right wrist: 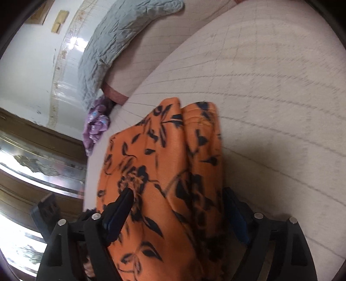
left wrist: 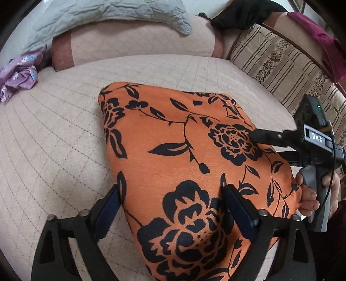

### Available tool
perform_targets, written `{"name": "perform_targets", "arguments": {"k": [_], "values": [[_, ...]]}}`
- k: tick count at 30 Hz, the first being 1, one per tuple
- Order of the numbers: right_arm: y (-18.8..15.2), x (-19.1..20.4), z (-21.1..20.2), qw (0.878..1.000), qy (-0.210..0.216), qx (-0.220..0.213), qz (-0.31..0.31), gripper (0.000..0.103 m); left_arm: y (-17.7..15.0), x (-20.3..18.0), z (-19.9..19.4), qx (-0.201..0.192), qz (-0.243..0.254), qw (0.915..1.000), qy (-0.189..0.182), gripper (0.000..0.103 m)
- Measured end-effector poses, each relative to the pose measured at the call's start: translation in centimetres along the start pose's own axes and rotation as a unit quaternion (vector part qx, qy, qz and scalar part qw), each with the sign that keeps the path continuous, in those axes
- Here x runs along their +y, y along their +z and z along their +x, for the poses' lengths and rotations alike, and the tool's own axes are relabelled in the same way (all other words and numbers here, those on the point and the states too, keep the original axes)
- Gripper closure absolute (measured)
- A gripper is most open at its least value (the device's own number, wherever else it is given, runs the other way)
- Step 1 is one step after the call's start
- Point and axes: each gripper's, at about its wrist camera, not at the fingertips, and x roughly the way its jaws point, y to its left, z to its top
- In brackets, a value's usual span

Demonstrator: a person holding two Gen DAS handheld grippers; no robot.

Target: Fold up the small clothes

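Observation:
An orange garment with a black flower print (left wrist: 173, 151) lies folded on the beige quilted mattress (left wrist: 54, 140). My left gripper (left wrist: 170, 192) stands over its near end, jaws wide. The left finger (left wrist: 110, 201) is just off the cloth's edge and the right finger (left wrist: 233, 198) rests on the print. My right gripper (right wrist: 177, 198) is open with the bunched orange garment (right wrist: 168, 162) between its spread fingers. In the left wrist view my right gripper (left wrist: 266, 144) reaches in over the cloth's right edge, held by a hand (left wrist: 309, 198).
A crumpled purple flowered garment (left wrist: 19, 75) (right wrist: 97, 127) lies at the mattress's far left. Behind it are a pink bolster (left wrist: 134, 43) and a grey-blue quilted pillow (left wrist: 108, 13). A striped cushion (left wrist: 281, 62) lines the right side, with black cloth (left wrist: 244, 13) and maroon cloth (left wrist: 320, 36) beyond.

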Motion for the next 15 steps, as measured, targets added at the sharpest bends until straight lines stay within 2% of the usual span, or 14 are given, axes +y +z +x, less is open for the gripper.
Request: {"name": "perform_targets", "arguments": {"k": [2,4,6,7,10,12,15], "values": [[0.3,0.0,0.6,1.0,0.015,0.002,0.009,0.019,0.1,0.2,-0.2,-0.005,-0.008,1.0,-0.002,0.024],[0.3,0.5,1.2,1.0,0.014,0.012,-0.002,0.03,0.1,0.8,-0.6,-0.009,-0.019,0.9998,-0.006,0.033],[0.1,1.0,1.6,1.0,0.007,0.019,-0.011,0.051,0.2,1.3,-0.9,-0.01,-0.025,0.9996,-0.01,0.039],[-0.1,1.4,1.8,1.0,0.006,0.022,-0.019,0.055,0.2,1.4,-1.1,-0.014,-0.026,0.9995,-0.011,0.045],[-0.4,3.0,1.5,0.999,-0.003,0.012,-0.051,0.059,0.2,1.1,-1.4,-0.016,-0.02,0.9996,-0.006,0.051],[-0.5,4.2,0.9,0.998,0.009,0.0,-0.065,0.06,0.1,0.7,-1.9,-0.019,-0.015,0.9997,0.004,0.054],[-0.4,5.7,0.6,0.996,0.015,-0.009,-0.082,0.061,0.0,-0.1,-3.3,-0.034,0.0,0.9987,0.039,0.055]]}}
